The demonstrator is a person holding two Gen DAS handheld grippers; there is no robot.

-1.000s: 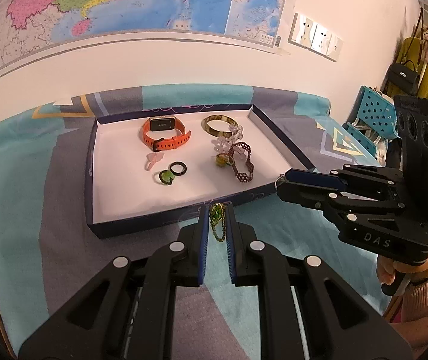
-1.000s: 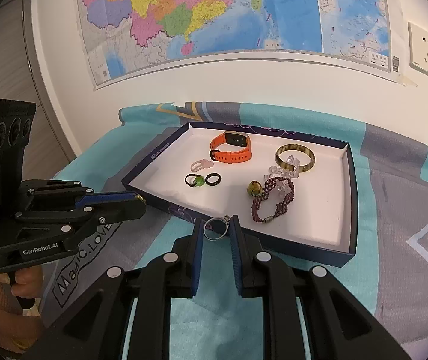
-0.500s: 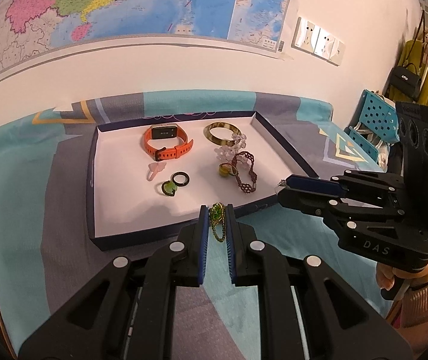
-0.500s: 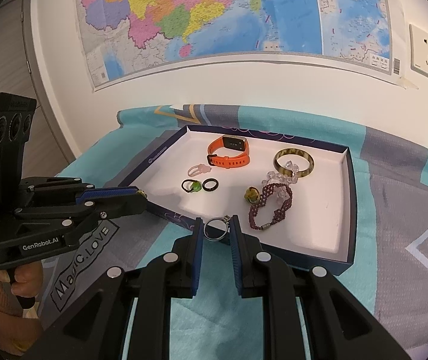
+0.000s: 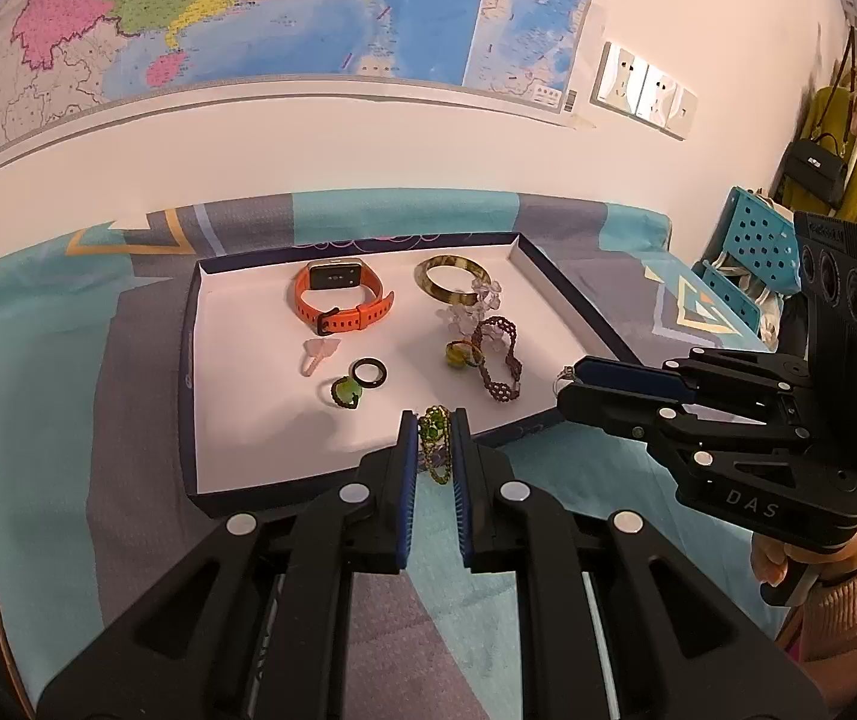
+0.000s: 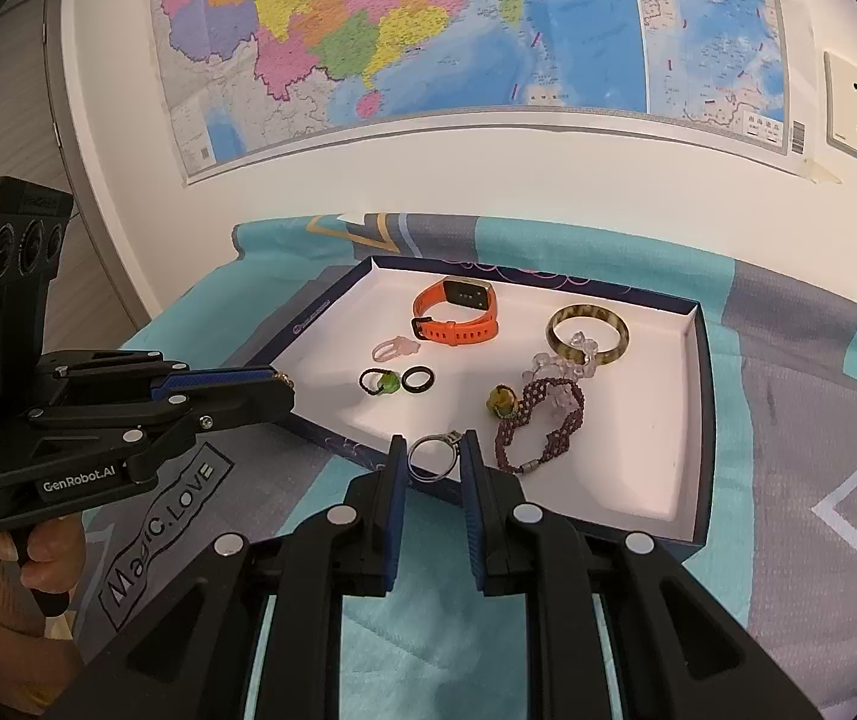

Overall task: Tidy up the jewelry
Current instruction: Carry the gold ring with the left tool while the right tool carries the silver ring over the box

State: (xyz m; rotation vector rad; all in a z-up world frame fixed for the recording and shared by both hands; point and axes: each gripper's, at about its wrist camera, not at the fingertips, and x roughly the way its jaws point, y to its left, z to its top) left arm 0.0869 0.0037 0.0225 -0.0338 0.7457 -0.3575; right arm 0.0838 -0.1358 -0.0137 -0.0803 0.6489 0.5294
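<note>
My left gripper (image 5: 433, 429) is shut on a green and gold beaded chain (image 5: 436, 441), held just above the near rim of the navy tray (image 5: 188, 360). My right gripper (image 6: 433, 447) is shut on a silver ring (image 6: 431, 459) over the tray's near edge (image 6: 692, 531). It also shows in the left wrist view (image 5: 572, 378), at the tray's near right corner. The tray's white floor holds an orange watch (image 5: 338, 300), a brown bangle (image 5: 451, 279), a purple beaded bracelet (image 5: 497, 360), a black ring (image 5: 368, 372), a green ring (image 5: 345, 391) and a pink piece (image 5: 320, 354).
The tray lies on a teal and grey patterned cloth (image 5: 38, 420) against a white wall with a map (image 5: 248, 6). A blue crate (image 5: 752, 258) and hanging clothes (image 5: 854, 162) stand at the far right. A clear bead bracelet (image 6: 566, 360) and a yellow bead ring (image 6: 502, 401) lie by the bangle.
Both grippers have moved forward toward the tray, each keeping hold of its piece. The tray's contents have not moved.
</note>
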